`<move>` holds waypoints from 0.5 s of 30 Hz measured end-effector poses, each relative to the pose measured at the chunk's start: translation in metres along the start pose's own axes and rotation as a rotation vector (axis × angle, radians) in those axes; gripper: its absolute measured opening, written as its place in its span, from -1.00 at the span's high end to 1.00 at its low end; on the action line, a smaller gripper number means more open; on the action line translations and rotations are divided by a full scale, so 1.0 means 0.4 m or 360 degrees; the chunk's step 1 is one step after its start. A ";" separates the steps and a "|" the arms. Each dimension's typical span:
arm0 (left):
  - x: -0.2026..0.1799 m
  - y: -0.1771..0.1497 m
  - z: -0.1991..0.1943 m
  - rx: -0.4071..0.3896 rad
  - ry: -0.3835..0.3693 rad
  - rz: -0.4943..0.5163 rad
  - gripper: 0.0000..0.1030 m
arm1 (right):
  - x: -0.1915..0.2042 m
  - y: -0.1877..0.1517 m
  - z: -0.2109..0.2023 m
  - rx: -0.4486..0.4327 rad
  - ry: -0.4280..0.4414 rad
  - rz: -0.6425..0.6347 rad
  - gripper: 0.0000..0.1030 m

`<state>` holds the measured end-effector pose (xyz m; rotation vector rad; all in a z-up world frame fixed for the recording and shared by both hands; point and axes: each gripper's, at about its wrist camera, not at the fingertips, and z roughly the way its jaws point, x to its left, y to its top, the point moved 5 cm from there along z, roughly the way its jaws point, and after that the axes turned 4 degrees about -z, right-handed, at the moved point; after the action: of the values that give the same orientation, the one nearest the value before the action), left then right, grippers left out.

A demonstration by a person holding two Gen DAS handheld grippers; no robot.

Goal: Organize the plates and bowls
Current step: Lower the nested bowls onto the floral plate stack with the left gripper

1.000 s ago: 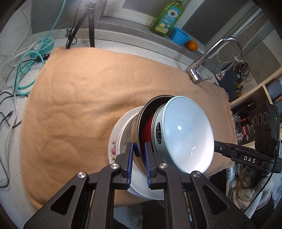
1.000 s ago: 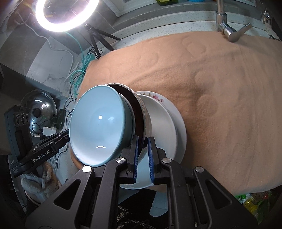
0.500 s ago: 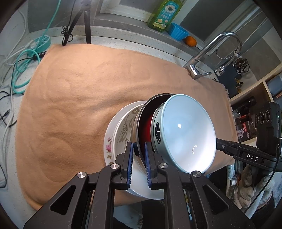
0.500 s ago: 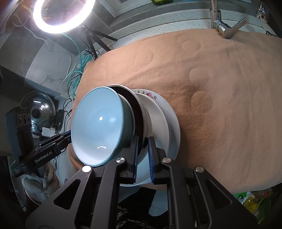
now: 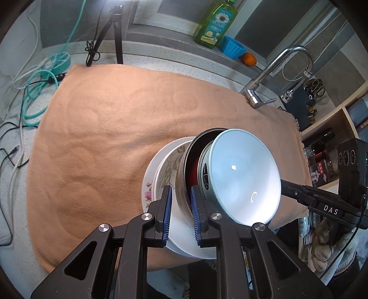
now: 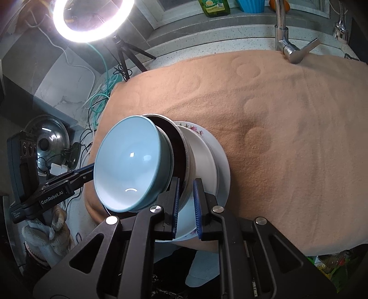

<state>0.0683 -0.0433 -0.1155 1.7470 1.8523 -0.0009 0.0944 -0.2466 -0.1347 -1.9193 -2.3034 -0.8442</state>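
Left gripper (image 5: 180, 208), its jaws just easing, and right gripper (image 6: 185, 202) each pinch the metal bowl (image 5: 182, 181) rim at lower centre; release evenly.

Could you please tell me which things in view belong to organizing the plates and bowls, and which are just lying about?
Belonging to the job:
- light blue bowl
- dark metal bowl
- white plates
- left gripper
- right gripper

Just lying about:
- dish soap bottle
- orange
- faucet
- ring light
- teal cable

Speckled counter (image 5: 161, 62); tan cloth (image 5: 110, 128) over it; plates (image 5: 158, 181) on cloth.
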 end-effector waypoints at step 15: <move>-0.009 -0.023 -0.076 -0.0170 0.0098 0.0101 0.50 | 0.004 -0.026 -0.086 -0.0175 -0.0153 -0.0076 0.04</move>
<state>0.0473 -0.0363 -0.0922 1.7483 1.8050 0.1749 0.0734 -0.2604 -0.1086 -1.9982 -2.4141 -0.9215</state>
